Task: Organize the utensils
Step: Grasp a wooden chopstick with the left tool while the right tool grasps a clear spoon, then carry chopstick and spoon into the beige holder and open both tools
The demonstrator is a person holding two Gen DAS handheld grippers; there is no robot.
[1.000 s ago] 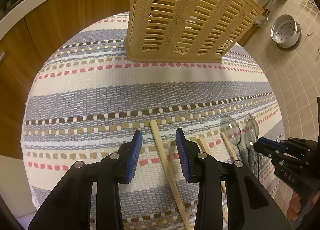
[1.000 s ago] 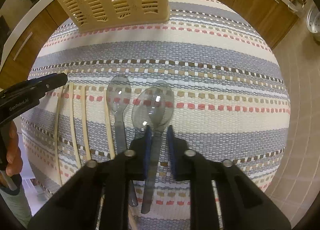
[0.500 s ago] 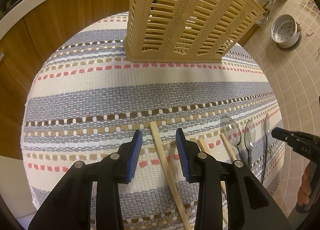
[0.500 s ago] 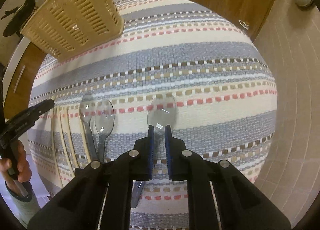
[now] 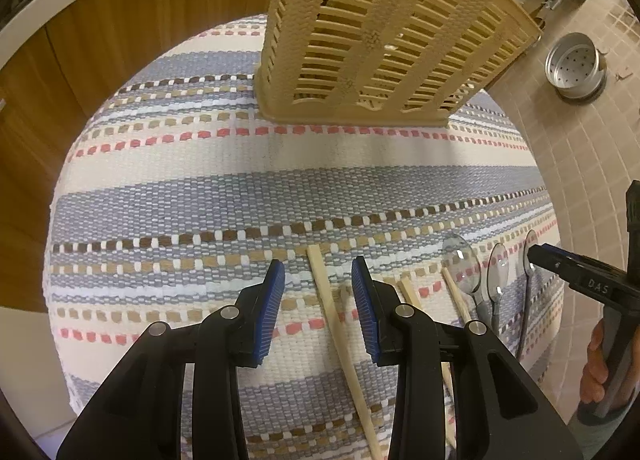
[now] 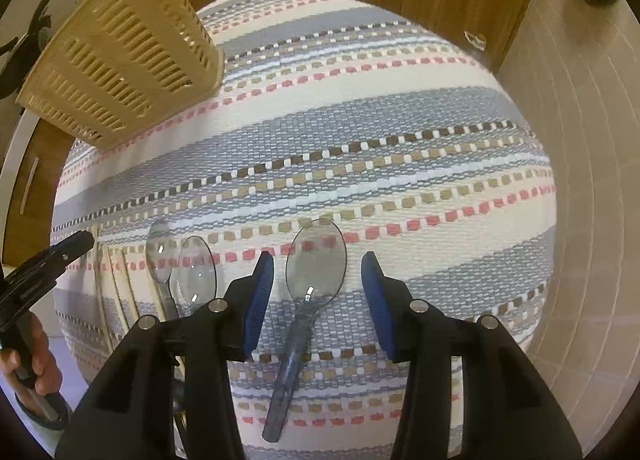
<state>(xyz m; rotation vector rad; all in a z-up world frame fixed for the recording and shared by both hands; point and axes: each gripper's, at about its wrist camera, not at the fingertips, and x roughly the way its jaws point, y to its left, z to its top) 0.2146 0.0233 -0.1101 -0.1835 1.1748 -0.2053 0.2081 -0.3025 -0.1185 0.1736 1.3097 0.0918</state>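
Over the mat, right tongs opening, spoon between, untouched

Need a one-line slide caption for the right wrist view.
Right gripper opening over a clear spoon lying on the striped mat.

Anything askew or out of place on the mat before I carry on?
One clear spoon lies apart from the other two spoons, between the right gripper's opening jaws, untouched. The chopsticks lie loosely, not quite parallel. The basket stands upright. Nothing spilled or damaged.
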